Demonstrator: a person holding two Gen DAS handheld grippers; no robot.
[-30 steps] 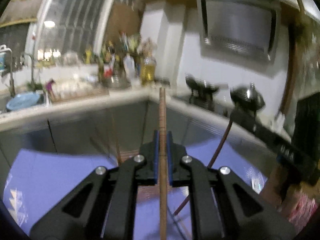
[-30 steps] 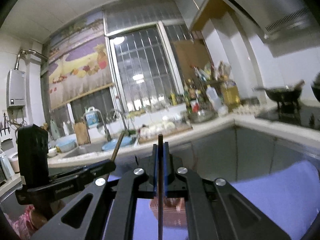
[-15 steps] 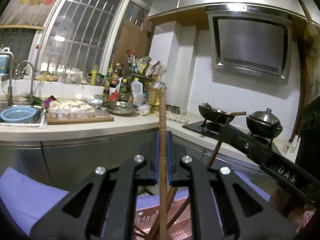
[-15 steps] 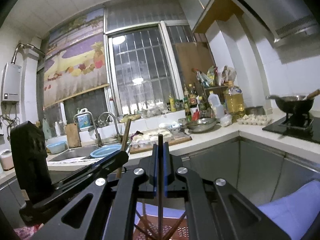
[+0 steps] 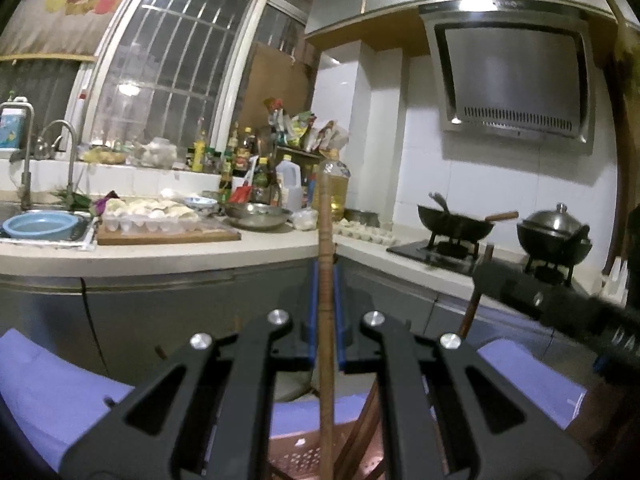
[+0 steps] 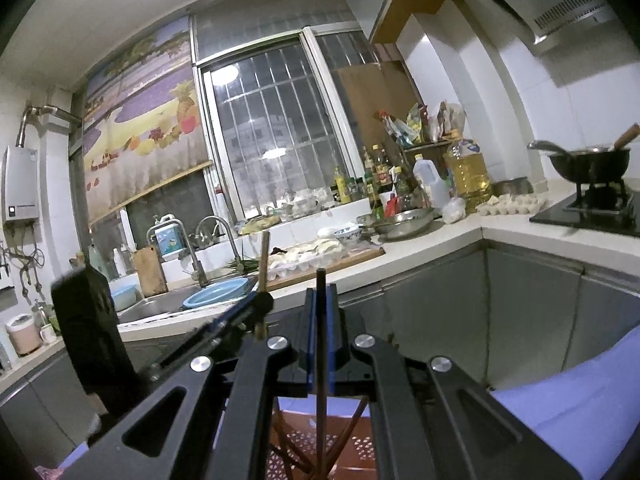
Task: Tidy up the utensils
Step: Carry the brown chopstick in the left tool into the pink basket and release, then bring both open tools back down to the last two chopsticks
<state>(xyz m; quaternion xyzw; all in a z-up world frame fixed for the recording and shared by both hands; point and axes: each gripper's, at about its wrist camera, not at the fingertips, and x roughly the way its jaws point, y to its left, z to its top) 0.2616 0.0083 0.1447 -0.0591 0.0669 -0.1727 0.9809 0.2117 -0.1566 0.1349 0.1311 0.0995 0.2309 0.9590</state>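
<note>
Left-wrist view: the left gripper [image 5: 325,316], at lower centre of the frame, is clamped on a brown wooden chopstick [image 5: 325,280] that stands upright between its blue pads, its turned top rising above the counter edge and its lower end reaching down to a perforated reddish-brown plastic basket [image 5: 298,458] at the bottom edge. More slender chopsticks [image 5: 360,436] lean inside that basket, which rests on a lavender cloth [image 5: 52,396]. At right, the black right gripper [image 5: 486,276] pinches a second stick. Right-wrist view: the right gripper [image 6: 320,328] is closed on a dark, thin chopstick [image 6: 320,360], likewise upright over the same basket [image 6: 360,446], where several sticks [image 6: 348,428] cross at angles. The left gripper [image 6: 262,304] appears at left centre with its wooden stick. On the counter behind, a blue plastic basin [image 6: 216,293] sits in the steel sink [image 6: 160,304], a shallow metal bowl [image 5: 258,216] is seen beside bottles, clear trays of pale dumplings [image 5: 152,216] lie on a wooden board [image 5: 168,236], and a black wok [image 5: 454,222] occupies the stove.
</note>
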